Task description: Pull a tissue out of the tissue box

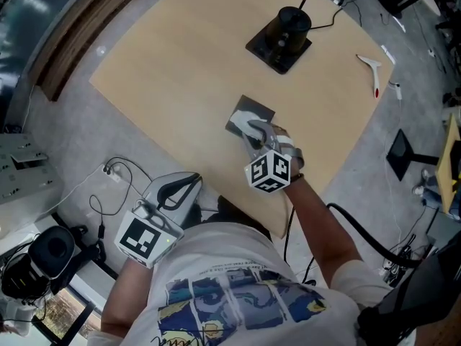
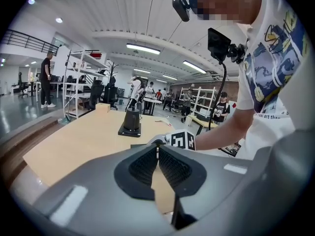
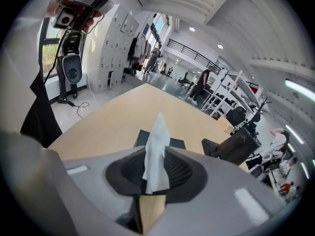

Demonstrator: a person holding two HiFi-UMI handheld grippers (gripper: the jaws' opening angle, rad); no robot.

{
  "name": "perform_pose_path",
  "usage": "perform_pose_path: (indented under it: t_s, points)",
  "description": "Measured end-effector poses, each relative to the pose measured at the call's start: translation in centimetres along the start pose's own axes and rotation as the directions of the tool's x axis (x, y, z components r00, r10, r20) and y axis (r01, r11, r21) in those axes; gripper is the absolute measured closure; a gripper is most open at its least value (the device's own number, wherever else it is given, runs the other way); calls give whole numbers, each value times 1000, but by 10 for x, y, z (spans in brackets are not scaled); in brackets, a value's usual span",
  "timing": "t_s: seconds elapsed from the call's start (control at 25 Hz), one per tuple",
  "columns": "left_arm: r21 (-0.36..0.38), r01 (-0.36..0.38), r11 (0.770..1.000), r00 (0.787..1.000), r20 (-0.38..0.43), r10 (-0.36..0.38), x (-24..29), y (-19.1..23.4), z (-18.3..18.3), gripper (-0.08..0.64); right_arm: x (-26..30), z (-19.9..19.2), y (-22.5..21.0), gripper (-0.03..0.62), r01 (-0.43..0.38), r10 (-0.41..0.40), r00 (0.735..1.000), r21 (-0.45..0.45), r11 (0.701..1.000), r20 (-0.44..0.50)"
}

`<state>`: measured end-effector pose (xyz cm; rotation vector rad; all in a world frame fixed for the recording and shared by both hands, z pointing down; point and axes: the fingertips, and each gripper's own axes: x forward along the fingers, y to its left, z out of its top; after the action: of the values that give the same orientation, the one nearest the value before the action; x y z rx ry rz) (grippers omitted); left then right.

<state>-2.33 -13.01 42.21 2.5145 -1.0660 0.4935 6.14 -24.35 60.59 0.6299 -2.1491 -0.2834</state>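
Tissue (image 3: 155, 166) stands up out of the tissue box (image 1: 245, 112) and runs straight btw the jaws of the right hand-held gripper (image 1: 253, 132). In the right gripper view the pads sit tight on both sides of it, so that gripper (image 3: 153, 149) is clamped on the tissue. The tissue's narrow end points toward the box (image 3: 142, 137) and its wider end hangs on the camera side of the pads. The box is dark grey and flat on the tabletop (image 1: 180, 71), nr the middle and a bit toward the person. The right hand-held gripper comes at it from the near side, tilted down, tips over the box top.

Left hand-held gripper (image 1: 189, 184) is down by the tabletop's near edge, well apart from the box. Its jaws are together w/ nothing btw them in the left gripper view (image 2: 157, 149).

Other stuff: a black stand (image 1: 282, 33) on a square base w/ a cable sits farther back on the tabletop, well beyond the box. A white boomerang-shaped piece (image 1: 372, 68) lies nr the far right edge, also well apart. Neither is btw the gripper and the box. Cables trail on the floor (image 1: 86, 143) at left.
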Motion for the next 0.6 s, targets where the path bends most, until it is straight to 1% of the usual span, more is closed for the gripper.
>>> perform_pose_path:
  t_s: [0.12,0.24,0.6]
  points:
    - [2,6,1000,1000,1,-6,1,0,2,545,-1,-1,-4,551,17,-17,1000,-3,1000,-3]
    - [5,10,1000,1000,1,-10,1,0,3,545,-1,-3,-8,584,29,-29,1000,3,1000,-9]
    - [13,16,1000,1000,4,-16,-1,2,2,545,0,-5,-6,588,0,0,1000,29,1000,-21]
